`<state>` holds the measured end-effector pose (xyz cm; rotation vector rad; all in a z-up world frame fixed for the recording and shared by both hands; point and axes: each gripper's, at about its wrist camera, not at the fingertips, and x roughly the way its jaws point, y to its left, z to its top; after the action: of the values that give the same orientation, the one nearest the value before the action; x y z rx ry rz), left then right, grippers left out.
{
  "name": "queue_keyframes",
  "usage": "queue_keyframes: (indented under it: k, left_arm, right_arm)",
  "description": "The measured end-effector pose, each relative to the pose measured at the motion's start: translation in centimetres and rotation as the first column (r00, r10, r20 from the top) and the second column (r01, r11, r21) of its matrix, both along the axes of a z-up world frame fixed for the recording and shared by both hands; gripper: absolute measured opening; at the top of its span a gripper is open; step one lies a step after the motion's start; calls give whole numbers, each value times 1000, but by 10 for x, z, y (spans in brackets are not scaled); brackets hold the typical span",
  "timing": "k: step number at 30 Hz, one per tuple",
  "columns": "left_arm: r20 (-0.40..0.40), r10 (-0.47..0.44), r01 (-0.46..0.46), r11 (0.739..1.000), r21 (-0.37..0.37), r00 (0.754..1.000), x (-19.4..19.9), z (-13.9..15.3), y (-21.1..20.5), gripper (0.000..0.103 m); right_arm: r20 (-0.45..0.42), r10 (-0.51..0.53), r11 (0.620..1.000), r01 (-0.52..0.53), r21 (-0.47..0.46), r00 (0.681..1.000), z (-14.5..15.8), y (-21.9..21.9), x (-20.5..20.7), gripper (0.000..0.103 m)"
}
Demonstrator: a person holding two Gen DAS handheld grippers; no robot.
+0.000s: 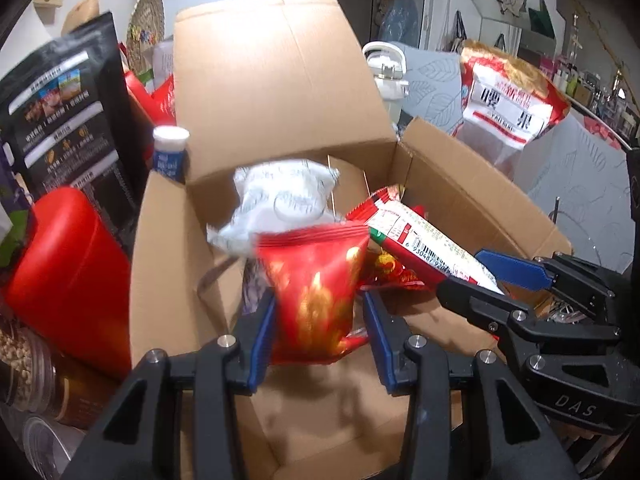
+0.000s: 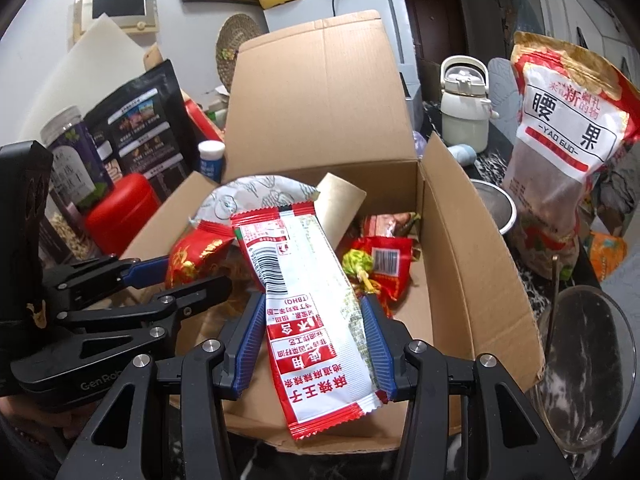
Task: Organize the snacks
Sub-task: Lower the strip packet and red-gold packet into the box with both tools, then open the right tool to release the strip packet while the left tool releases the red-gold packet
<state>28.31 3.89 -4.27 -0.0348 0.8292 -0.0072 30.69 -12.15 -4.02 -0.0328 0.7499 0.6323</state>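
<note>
Over the open cardboard box (image 1: 280, 80), the left gripper (image 1: 320, 312) pinches a red snack bag (image 1: 316, 288) between its pads while the right gripper (image 2: 316, 332) clamps a long red-and-white packet (image 2: 308, 304) beside it.

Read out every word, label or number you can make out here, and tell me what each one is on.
"腰果" and "YAO GUO": large red and white nut bag.
"麻辣王子" and "(TBHQ)": long red and white packet.
"DAS": right gripper body.
"GenRob", cut off: left gripper body.
Black pouch, purple jar: print too small.
</note>
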Motion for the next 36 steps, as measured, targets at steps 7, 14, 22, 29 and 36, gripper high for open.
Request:
queue_keyframes:
  k: [7, 14, 22, 29, 36]
  left_arm:
    - [-37, 8, -6, 999, 35, 999, 2, -8, 3, 42]
    - [-52, 8, -4, 997, 73, 999, 3, -10, -2, 42]
    - [-61, 22, -13, 990, 137, 998, 9, -14, -9, 42]
    - [-88, 40, -24, 986, 168, 995, 10, -17, -10, 42]
    - [-83, 53, -40, 988, 149, 995, 2, -6, -9, 43]
  right_arm:
    - [-47, -3, 998, 0, -60, 999, -16, 6, 5, 48]
    - [-95, -22, 992, 10, -123, 995, -27, 12, 16, 48]
    - [-112, -26, 985, 6, -175, 993, -33, 18, 19, 48]
    - [-103, -26, 982, 6, -189, 994, -26, 17, 12, 52]
    - [-54, -46, 979, 35, -199, 997, -7, 11, 5, 61]
